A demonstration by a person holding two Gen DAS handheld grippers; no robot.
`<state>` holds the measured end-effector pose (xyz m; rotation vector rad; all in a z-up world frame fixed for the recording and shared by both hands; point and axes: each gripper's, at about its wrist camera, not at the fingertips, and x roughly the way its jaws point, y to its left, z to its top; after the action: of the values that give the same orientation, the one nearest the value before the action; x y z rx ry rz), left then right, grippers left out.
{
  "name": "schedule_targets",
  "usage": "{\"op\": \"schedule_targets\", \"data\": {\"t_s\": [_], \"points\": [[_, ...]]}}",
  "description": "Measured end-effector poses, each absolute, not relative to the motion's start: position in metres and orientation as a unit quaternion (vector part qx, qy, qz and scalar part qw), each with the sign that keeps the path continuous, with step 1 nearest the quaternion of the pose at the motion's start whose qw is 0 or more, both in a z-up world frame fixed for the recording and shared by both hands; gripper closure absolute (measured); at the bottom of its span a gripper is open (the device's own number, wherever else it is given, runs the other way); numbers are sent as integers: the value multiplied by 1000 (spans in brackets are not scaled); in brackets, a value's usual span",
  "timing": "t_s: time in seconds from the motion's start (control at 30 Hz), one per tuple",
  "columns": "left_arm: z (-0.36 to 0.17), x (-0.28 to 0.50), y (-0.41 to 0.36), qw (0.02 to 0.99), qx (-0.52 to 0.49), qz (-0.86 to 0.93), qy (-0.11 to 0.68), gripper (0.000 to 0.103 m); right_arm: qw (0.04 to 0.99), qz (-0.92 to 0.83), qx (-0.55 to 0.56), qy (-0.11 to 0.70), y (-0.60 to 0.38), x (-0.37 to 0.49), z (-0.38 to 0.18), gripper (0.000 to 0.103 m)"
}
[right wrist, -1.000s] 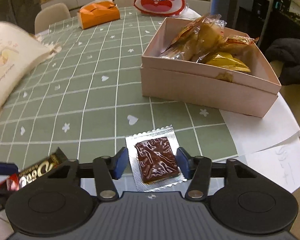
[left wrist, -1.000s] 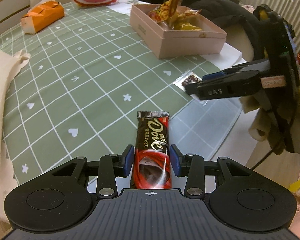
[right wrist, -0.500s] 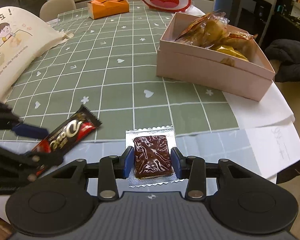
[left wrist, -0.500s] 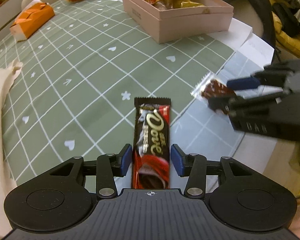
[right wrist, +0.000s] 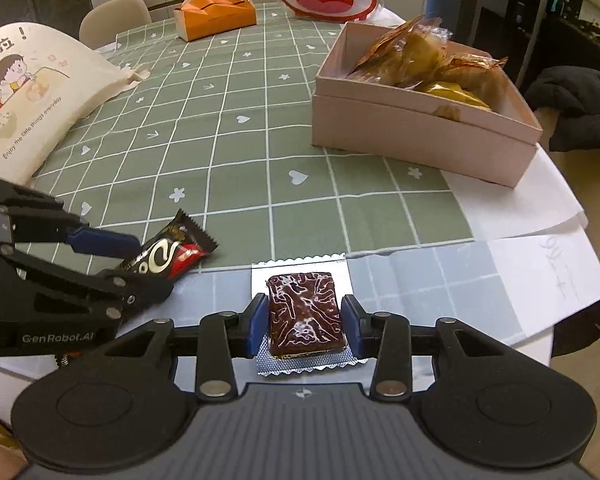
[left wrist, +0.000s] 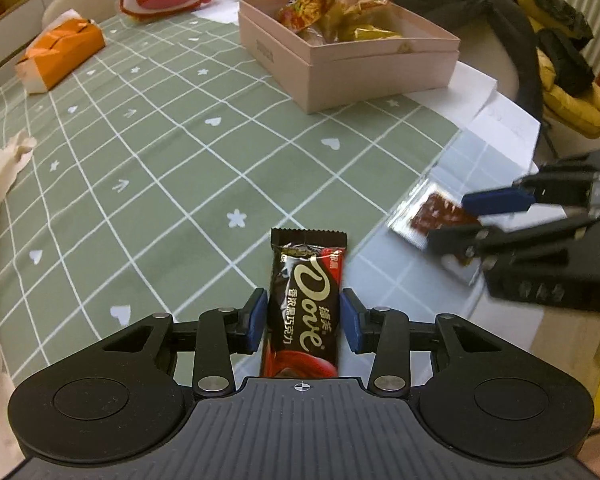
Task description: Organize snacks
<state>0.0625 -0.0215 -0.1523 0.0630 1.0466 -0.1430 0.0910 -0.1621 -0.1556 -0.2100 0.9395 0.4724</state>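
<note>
Two snacks are in hand at the near edge of the round table with the green checked cloth [right wrist: 240, 152]. The dark red-and-brown Dove chocolate bar in its glossy wrapper [left wrist: 306, 312] lies lengthwise between the blue pads of the left gripper [left wrist: 304, 322], whose jaws are closing on it; it looks lifted clear of the cloth. The right gripper [right wrist: 305, 322] pinches a small square brown sweet sealed in a silver foil packet [right wrist: 305, 312]. Farther off stands the open pink cardboard box [right wrist: 420, 128], already holding several orange and yellow wrapped snacks [right wrist: 420, 64]. By my reading, some sorting is done; these two pieces have yet to reach the box.
</note>
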Motion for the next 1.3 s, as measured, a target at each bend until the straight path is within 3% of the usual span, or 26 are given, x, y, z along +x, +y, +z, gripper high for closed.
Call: {"op": "schedule_targets", "data": {"t_s": [0.2,0.37,0.4,0.43,0.57,0.67,0.87,1.03,1.17,1.27,1.3], "points": [[-130,50,-23,868,4,-87,489,59,863,215,-86,449,-187,87,-137,64],[-67,63,-31,902,-11,-103,420,62,886,216,-67,406,-215,91,-88,64],[-52,68,-34,911,-13,-104,399,76,893,216,-65,390,-220,93,-75,64],[-35,74,-36,920,-14,-105,378,97,901,217,-64,370,-226,96,-59,64],[30,99,-41,954,-28,-107,277,94,934,217,-54,279,-248,113,6,64],[51,123,-51,965,-8,-92,245,94,946,222,-59,228,-259,131,40,64],[2,150,-56,939,-30,-59,338,93,941,222,-54,249,-277,182,30,64],[-65,159,-43,875,-129,-25,466,93,919,221,-46,323,-281,216,-13,64],[-101,156,-38,831,-222,-28,509,90,917,241,-40,314,-268,241,-25,64],[-109,154,-49,828,-230,-33,510,89,911,259,-43,317,-253,269,-41,48],[-111,155,-49,829,-226,-35,510,89,908,256,-54,327,-248,275,-46,48]]}}
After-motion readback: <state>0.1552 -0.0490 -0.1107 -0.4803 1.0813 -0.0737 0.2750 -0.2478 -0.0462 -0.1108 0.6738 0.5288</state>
